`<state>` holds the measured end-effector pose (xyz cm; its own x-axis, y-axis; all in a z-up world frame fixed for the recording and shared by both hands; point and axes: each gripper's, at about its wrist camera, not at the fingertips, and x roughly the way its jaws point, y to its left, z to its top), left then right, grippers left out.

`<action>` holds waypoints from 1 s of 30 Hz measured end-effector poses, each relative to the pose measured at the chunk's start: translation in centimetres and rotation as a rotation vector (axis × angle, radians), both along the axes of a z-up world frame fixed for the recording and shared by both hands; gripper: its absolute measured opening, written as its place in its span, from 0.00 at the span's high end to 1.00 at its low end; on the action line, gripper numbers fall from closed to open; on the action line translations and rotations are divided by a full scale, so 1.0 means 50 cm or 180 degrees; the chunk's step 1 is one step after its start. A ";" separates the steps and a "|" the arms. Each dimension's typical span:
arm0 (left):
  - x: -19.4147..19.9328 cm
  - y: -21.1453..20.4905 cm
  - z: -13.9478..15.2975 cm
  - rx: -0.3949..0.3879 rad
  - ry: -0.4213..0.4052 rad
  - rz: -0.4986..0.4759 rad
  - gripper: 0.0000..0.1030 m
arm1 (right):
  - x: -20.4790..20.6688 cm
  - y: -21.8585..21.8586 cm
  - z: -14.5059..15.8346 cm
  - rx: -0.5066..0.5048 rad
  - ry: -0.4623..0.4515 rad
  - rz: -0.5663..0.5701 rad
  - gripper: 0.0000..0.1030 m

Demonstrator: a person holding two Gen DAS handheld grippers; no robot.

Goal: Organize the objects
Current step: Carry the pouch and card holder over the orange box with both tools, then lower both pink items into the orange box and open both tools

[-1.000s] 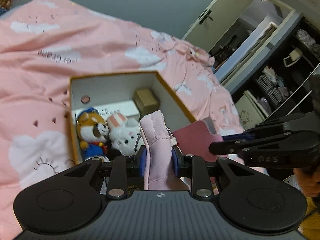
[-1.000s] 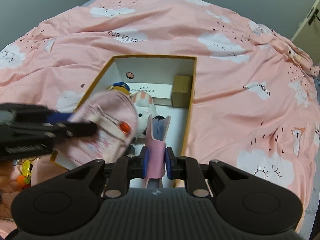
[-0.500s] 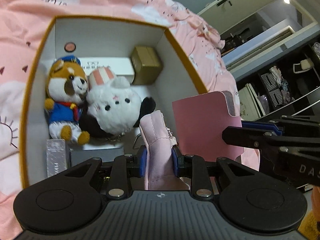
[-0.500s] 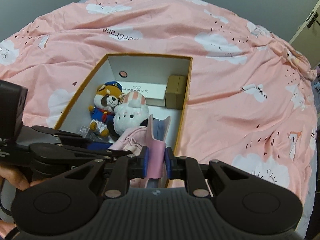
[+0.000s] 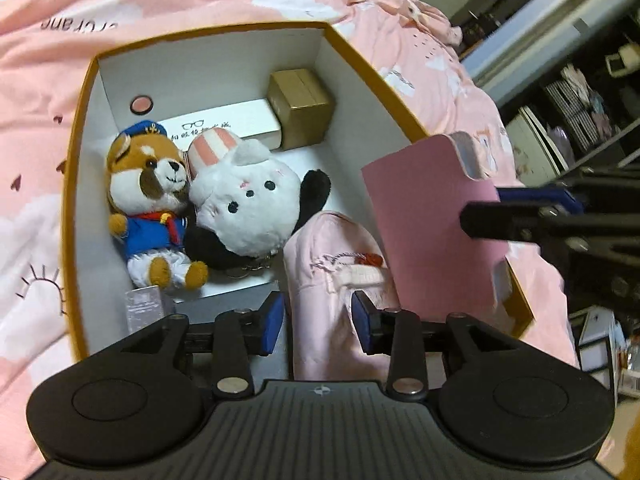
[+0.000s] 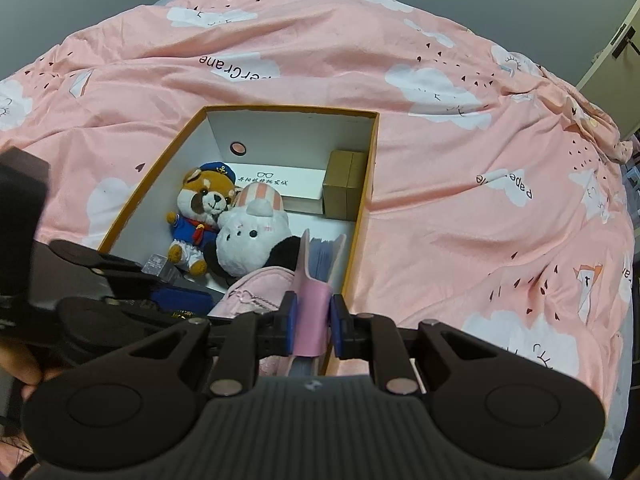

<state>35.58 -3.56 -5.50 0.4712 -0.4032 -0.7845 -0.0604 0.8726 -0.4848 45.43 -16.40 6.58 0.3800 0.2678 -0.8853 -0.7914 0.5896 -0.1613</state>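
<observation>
An orange-rimmed white box [image 5: 80,160] [image 6: 372,176] lies on the bed. My left gripper [image 5: 319,320] hovers over its near end with jaws opening. A pale pink pouch [image 5: 332,264] [image 6: 256,284] slumps between the pads onto the box floor, and the left pad stands clear of it. My right gripper [image 6: 314,320] [image 5: 484,210] is shut on a pink-covered notebook [image 6: 310,300] [image 5: 432,232], held upright above the box's right wall. The left gripper's fingers [image 6: 104,262] cross the lower left of the right wrist view.
Inside the box are a sailor-suited plush [image 5: 148,200], a white plush [image 5: 248,204], a gold carton [image 5: 300,108], a white glasses case [image 5: 224,120] and a small clear case [image 5: 144,304]. The pink cloud duvet [image 6: 480,200] surrounds it. Dark shelves [image 5: 580,100] stand to the right.
My left gripper went down and forward over the box with the pouch. Its jaws have spread and the pouch has sagged. The right gripper keeps the notebook almost still.
</observation>
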 end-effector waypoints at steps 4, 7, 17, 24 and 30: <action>-0.008 0.005 0.002 -0.0003 0.0089 -0.0168 0.72 | -0.002 -0.002 0.001 0.0018 0.0004 -0.0004 0.83; -0.004 0.009 -0.005 -0.0135 0.0111 -0.0142 0.78 | -0.002 -0.003 0.003 0.0024 -0.0003 0.0013 0.83; 0.025 -0.017 -0.054 -0.0454 0.0395 -0.0047 0.80 | 0.003 -0.003 0.003 0.0055 0.0106 -0.0025 0.83; 0.024 -0.021 -0.050 -0.0312 0.0326 -0.0096 0.79 | 0.009 -0.003 -0.009 0.0041 0.0163 -0.0057 0.83; -0.011 0.035 0.013 -0.0156 -0.0056 0.0021 0.74 | 0.013 0.001 -0.007 0.0114 0.0324 -0.0067 0.83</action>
<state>35.02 -1.79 -4.85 0.4876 -0.4377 -0.7555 -0.0572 0.8474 -0.5279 46.06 -16.35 6.20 0.2946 0.2928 -0.9097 -0.7900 0.6102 -0.0594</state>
